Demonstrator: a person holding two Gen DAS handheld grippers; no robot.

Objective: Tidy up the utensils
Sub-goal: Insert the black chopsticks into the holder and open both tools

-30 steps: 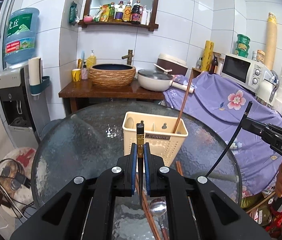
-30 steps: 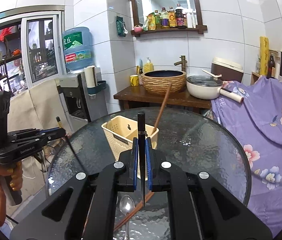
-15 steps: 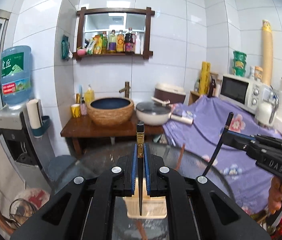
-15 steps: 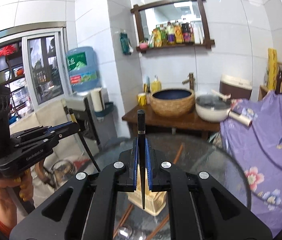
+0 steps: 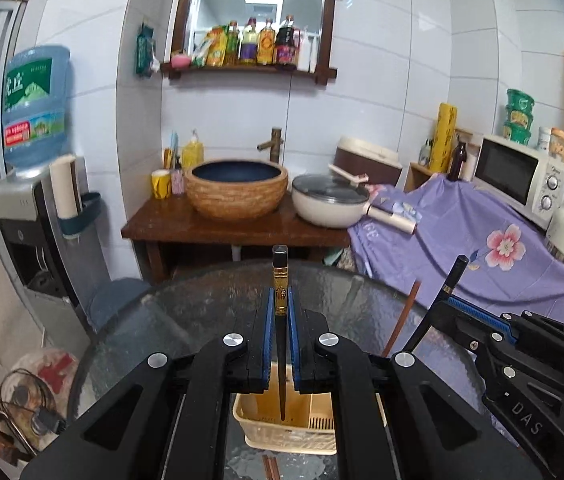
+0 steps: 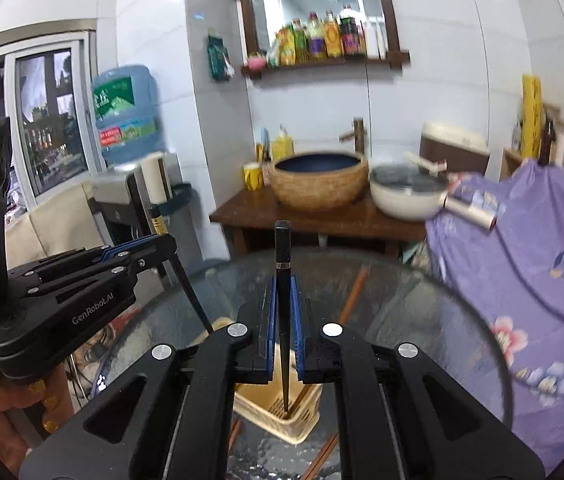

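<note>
My left gripper is shut on a black chopstick with a gold band, held upright. Its thin tip hangs over the cream utensil basket on the round glass table. My right gripper is shut on a plain black chopstick, and its tip points into the same basket. Each gripper shows in the other view: the right gripper at the right, the left gripper at the left, held by a hand. A brown chopstick leans in the basket.
Loose brown chopsticks lie on the glass near the basket. Beyond the table stand a wooden stand with a woven basin and a white pan. A purple cloth covers the right side, and a water dispenser stands left.
Both grippers have risen and moved forward with their chopsticks. The basket, in front of the fingers a second ago, now lies under them.
</note>
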